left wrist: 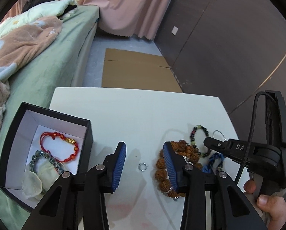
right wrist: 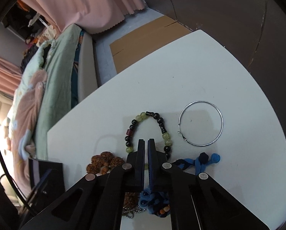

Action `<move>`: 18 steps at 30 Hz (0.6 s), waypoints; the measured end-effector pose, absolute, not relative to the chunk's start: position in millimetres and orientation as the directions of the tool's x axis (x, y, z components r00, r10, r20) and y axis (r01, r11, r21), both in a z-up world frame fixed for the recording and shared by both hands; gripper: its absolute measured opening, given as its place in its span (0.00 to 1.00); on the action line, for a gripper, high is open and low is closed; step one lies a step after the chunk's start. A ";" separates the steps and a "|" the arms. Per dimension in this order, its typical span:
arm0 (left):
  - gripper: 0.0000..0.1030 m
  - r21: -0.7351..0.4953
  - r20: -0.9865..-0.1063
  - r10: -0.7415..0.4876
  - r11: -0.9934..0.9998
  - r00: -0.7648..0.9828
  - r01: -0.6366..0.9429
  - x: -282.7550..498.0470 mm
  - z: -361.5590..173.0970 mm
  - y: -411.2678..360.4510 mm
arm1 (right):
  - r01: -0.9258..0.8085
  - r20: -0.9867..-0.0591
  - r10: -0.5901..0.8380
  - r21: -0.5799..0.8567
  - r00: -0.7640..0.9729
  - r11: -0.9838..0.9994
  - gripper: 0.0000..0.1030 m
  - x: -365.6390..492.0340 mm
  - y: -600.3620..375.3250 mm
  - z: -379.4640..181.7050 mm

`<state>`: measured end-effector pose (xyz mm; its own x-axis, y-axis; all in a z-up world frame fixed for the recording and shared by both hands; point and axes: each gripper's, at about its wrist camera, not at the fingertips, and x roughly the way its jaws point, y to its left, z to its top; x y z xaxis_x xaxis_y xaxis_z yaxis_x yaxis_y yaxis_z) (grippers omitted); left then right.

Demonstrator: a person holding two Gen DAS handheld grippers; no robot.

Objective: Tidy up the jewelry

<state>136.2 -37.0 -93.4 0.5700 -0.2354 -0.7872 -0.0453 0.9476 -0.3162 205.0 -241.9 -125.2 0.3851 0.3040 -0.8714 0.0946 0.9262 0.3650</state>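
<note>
- Two handheld grippers over a white table (left wrist: 123,111); jewelry lies partly in a box, partly loose on the tabletop.
- Left gripper (left wrist: 144,164): blue-padded fingers spread wide, nothing between them except a small silver ring (left wrist: 143,167) lying on the table in the gap, lower centre of the left wrist view.
- Black box (left wrist: 16,126), lower left of that view, white inside, its near corner beside the left finger. Contents: red cord bracelet (left wrist: 59,146) with gold beads, grey-green bead bracelet (left wrist: 44,158) and a pale translucent pouch (left wrist: 32,185).
- Brown seed-bead bracelet (left wrist: 161,174): on the table, partly hidden behind the left gripper's right finger.
- Right gripper (right wrist: 145,145): fingers pressed nearly together with only a thin slit between them; whether they pinch anything I cannot tell. Its tip sits over the black-and-green bead bracelet (right wrist: 132,127), centre of the right wrist view.
- Silver hoop (right wrist: 201,123): flat on the table, just right of the bead bracelet, apart from it.
- Blue braided band (right wrist: 200,162): lower centre-right, beside the right gripper's body.
- Ball chain (right wrist: 131,211): a short stretch visible at the bottom, under the right gripper.
- Surroundings: bed with green sheet (left wrist: 47,61), pink curtain (left wrist: 127,5), flattened cardboard (left wrist: 137,71) on the floor.
</note>
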 end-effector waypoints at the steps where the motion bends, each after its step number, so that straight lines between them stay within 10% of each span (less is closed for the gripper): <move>1: 0.41 -0.318 -0.788 -0.242 0.947 0.566 -0.037 135.2 -93.3 -39.1 | 0.098 -0.866 0.316 0.380 0.388 0.920 0.04 203.1 -243.2 -125.3; 18: 0.35 -0.339 -0.829 -0.278 0.940 0.486 -0.041 146.3 -117.3 -51.7 | 0.090 -0.847 0.356 0.421 0.396 0.902 0.10 199.8 -257.0 -104.5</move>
